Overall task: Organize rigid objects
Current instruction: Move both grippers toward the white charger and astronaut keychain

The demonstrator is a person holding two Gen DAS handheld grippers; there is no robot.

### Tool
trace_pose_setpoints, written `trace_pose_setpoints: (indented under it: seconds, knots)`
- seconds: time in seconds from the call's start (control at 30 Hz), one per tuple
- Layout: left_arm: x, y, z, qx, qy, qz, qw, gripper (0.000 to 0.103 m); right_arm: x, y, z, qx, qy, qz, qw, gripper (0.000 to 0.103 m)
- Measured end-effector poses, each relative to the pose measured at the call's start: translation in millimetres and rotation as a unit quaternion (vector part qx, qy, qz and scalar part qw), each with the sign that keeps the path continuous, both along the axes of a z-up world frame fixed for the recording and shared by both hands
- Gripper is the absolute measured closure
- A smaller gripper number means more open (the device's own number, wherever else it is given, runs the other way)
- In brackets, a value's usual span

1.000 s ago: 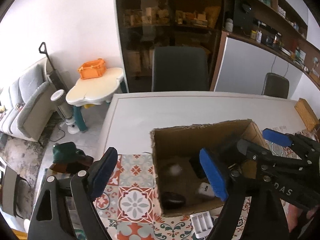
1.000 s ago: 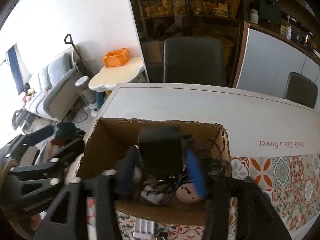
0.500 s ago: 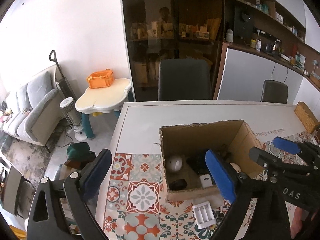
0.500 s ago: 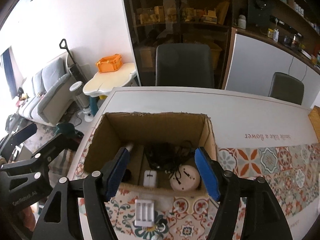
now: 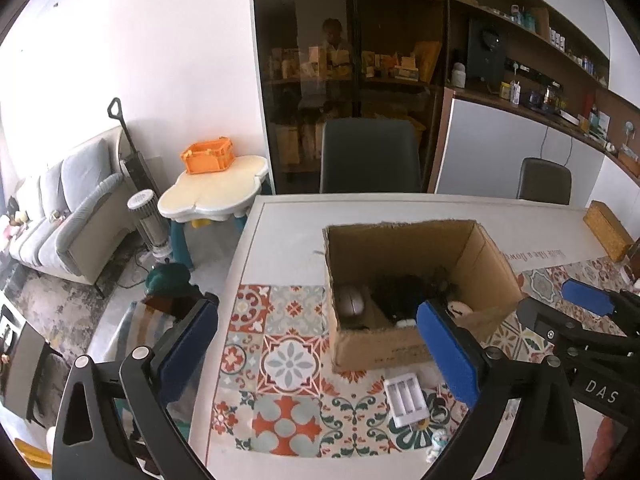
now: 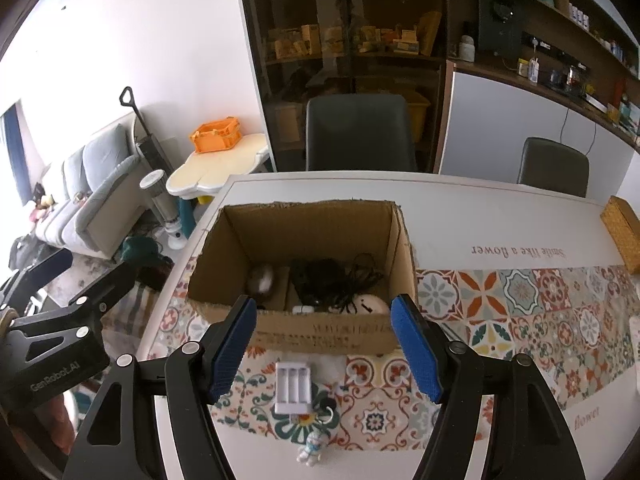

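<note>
Several bits sit in the cardboard box (image 6: 320, 336) already; white battery holder (image 6: 293, 387) and figurine keychain (image 6: 311, 446) left on the bench (image 6: 500, 216). Left gripper (image 5: 320, 354) just spread wide, right gripper (image 6: 323, 350) parted, both empty.

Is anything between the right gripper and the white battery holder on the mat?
Nothing visible. The battery holder lies in the open in front of the cardboard box, below the open right gripper. A small keychain figure lies nearer the table edge, off that path.

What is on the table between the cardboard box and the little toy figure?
A white battery charger and a black keyring on the patterned mat, seen in the right wrist view.
</note>
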State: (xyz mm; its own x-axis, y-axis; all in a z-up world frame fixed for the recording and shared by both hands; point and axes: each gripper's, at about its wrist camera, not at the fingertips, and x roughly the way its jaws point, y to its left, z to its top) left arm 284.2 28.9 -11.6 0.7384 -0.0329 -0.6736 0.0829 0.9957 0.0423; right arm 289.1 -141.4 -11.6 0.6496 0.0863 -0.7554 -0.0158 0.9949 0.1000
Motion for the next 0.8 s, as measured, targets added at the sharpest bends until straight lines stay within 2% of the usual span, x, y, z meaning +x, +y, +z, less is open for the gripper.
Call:
trace_pose_setpoints:
  seconds: [0.37,0.57,0.8]
  knots:
    - [-20,4,-23,-0.004,0.026,0.003,0.9996,0.001,-24,0,-22,0.004,0.026,0.001,1.000,0.033]
    - [-25,2,-34,0.010,0.032,0.000,0.9994,0.001,-33,4,-37,0.002,0.037,0.004,0.999,0.033]
    - [-29,3,-55,0.013,0.061,-0.002,0.9981,0.001,-40,8,-56,0.005,0.061,0.010,0.998,0.033]
